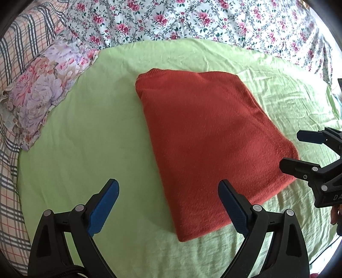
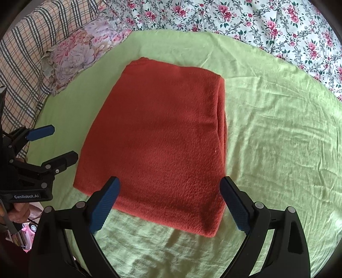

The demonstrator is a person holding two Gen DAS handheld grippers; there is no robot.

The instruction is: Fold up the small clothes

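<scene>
1. Green sheet [image 1: 89, 136] spread over a bed, with a flowered quilt [image 1: 192, 19] behind, a flowered pillow [image 1: 42, 96] to the left and a checked cover [image 1: 12, 64] at the far left edge.
2. Red knit garment [image 2: 158, 141] lying on that sheet as a thick rectangle, apparently folded in layers, with stacked edges showing along its right side.
3. Left gripper [image 1: 168, 205] hanging over the garment's near left corner, fingers spread wide, gripping nothing.
4. Right gripper [image 2: 170, 205] poised over the near edge, fingers likewise wide apart and empty, one on each side of the lower corner region.
5. Risk of pinching only the top layer: would peel the stack open and undo the fold.
6. Risk of catching the green sheet together with the knit: would drag wrinkles under the bundle and skew it.
7. Risk of uneven lifting between the two grippers: would twist the rectangle and let the loose side layers slide apart.
8. Risk of snagging: coarse knit loops could hook on a finger pad [image 2: 104, 205] during release.
</scene>
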